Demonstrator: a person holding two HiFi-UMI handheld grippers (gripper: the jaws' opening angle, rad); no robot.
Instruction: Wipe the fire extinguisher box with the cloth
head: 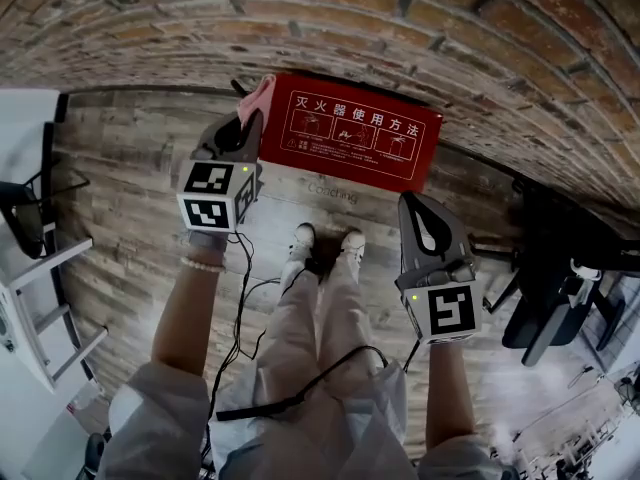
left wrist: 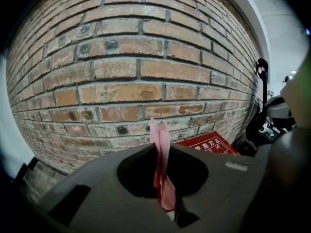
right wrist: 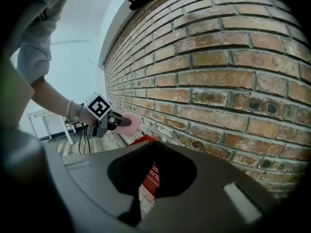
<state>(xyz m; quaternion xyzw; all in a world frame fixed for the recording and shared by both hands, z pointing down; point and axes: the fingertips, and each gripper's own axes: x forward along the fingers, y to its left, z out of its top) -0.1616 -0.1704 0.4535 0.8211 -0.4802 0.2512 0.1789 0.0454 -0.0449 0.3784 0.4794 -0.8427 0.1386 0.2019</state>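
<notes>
The red fire extinguisher box with white Chinese print stands on the wood floor against the brick wall. My left gripper is at the box's upper left corner, shut on a pink cloth that sticks out past its tips and lies at that corner. In the left gripper view the cloth is pinched upright in that gripper, with the box low right. My right gripper hovers just below the box's right end, shut on nothing. The right gripper view shows the box and the left gripper beyond.
The brick wall runs behind the box. A white frame stands at the left and black equipment at the right. The person's feet and black cables are on the wooden floor below the box.
</notes>
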